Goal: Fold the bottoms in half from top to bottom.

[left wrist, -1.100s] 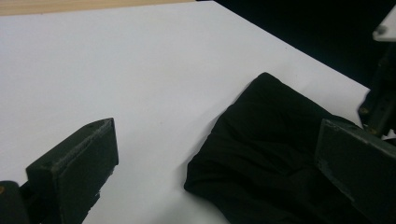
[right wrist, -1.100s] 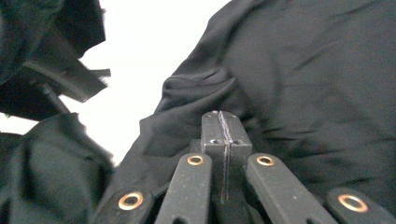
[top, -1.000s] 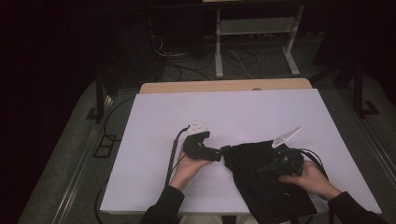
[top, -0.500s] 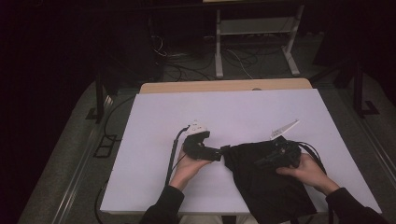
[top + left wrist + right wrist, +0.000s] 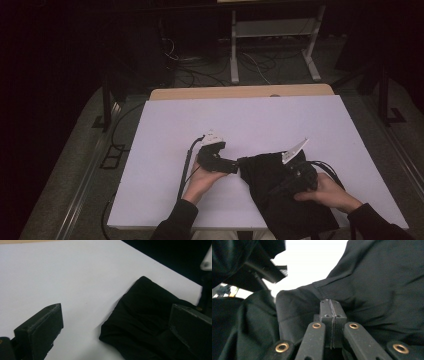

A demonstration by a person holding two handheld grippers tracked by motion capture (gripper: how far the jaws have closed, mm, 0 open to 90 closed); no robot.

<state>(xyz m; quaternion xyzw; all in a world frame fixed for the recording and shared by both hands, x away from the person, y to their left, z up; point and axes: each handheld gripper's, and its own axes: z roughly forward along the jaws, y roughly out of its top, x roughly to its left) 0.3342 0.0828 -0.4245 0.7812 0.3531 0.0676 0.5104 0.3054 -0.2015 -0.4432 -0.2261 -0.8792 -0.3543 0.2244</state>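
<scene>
On a white table (image 5: 260, 120), black cloth (image 5: 280, 195), dark room, cables on floor (image 5: 250, 62)

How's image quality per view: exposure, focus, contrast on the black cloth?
High view: dim, room beyond nearly black, white table evenly lit; black cloth reads as a flat dark patch. Left gripper view: soft focus, near jaws blurred, cloth folds faint. Right gripper view: table blown out to white, cloth seams legible, right gripper sharp.
</scene>
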